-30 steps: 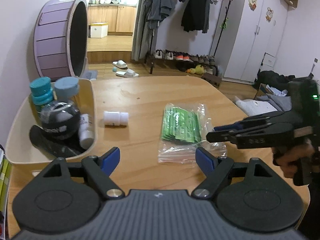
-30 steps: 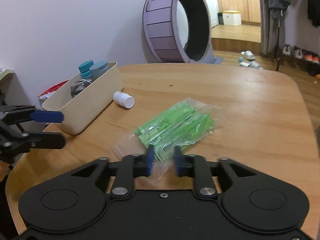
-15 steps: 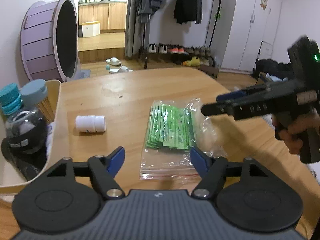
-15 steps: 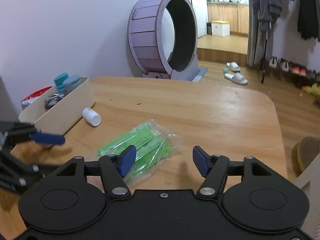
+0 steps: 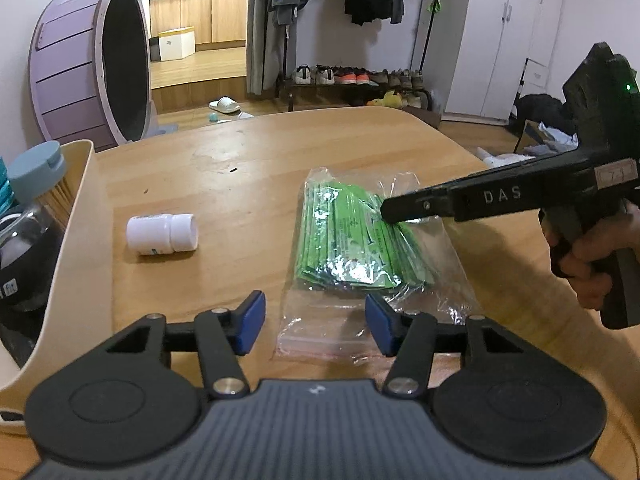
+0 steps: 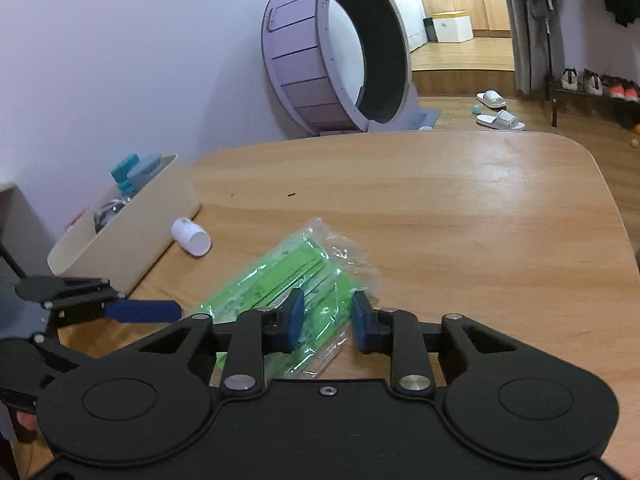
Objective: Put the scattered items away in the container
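Left tongs (image 5: 315,322) spread wide, blue pads apart, low over the near edge of the wooden desk (image 5: 260,172), with the clear end of the plastic bag of green sachets (image 5: 352,236) lying between and just beyond the pads, not touched. Right tongs (image 6: 326,322) partly open, pads with a gap between them, set over the near part of the same bag (image 6: 296,280); green packets visible through the gap, no pinch on the plastic. In the left view, right tongs (image 5: 390,210) reaching in from the right, tip over the far right side of the bag; from that side angle, gap not readable. Bag flat on the desk, roughly mid-desk, well apart from the cream container (image 5: 80,240). Small white bottle (image 5: 162,234) on its side between bag and container, just beside the container wall, cap toward the bag. Container at the left edge of the desk, already holding a teal-capped bottle (image 6: 124,170), a grey-blue-capped bottle (image 5: 36,166) and a dark round object (image 5: 20,256). Beyond the desk, a large purple wheel (image 6: 340,52) against the wall, white slippers (image 6: 498,114) on the floor, a shoe rack (image 5: 352,78) under hanging clothes.
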`<state>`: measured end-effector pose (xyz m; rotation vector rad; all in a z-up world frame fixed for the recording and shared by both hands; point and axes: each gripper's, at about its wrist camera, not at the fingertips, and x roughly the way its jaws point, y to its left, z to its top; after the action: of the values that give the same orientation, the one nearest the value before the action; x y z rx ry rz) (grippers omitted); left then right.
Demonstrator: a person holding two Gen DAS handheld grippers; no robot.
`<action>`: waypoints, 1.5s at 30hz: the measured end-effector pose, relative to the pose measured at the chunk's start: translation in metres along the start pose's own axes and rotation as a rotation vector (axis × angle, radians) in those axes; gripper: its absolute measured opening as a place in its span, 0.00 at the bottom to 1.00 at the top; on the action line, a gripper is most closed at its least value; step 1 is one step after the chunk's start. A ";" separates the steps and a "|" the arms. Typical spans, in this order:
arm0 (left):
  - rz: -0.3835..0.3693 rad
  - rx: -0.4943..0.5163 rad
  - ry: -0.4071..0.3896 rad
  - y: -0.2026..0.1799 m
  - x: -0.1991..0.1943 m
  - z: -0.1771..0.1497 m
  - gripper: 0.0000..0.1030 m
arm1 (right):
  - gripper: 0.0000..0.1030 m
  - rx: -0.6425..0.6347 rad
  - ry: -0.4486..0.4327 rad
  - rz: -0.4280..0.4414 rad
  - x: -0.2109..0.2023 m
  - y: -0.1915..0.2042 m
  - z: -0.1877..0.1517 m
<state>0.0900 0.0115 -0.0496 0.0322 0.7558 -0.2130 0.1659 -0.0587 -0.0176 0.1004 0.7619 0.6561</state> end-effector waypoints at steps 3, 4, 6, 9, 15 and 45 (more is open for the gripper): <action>0.004 0.002 -0.010 -0.002 0.000 -0.001 0.19 | 0.08 0.016 -0.020 0.021 -0.004 0.000 -0.001; 0.005 0.002 -0.013 -0.002 0.000 -0.001 0.08 | 0.07 0.019 -0.028 0.027 -0.007 0.001 0.000; 0.000 0.005 -0.019 -0.003 -0.001 -0.003 0.04 | 0.07 0.011 -0.043 0.035 -0.012 0.003 0.002; 0.001 0.021 -0.038 -0.005 -0.007 -0.006 0.00 | 0.05 0.021 -0.064 0.047 -0.018 0.004 0.004; 0.018 0.011 -0.109 -0.002 -0.031 -0.008 0.00 | 0.05 0.021 -0.102 0.077 -0.026 0.014 0.011; -0.018 0.005 0.022 -0.018 -0.022 -0.016 0.65 | 0.07 -0.035 -0.025 -0.047 -0.008 0.013 -0.001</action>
<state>0.0596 -0.0003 -0.0453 0.0327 0.7775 -0.2323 0.1541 -0.0537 -0.0095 0.0587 0.7260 0.6226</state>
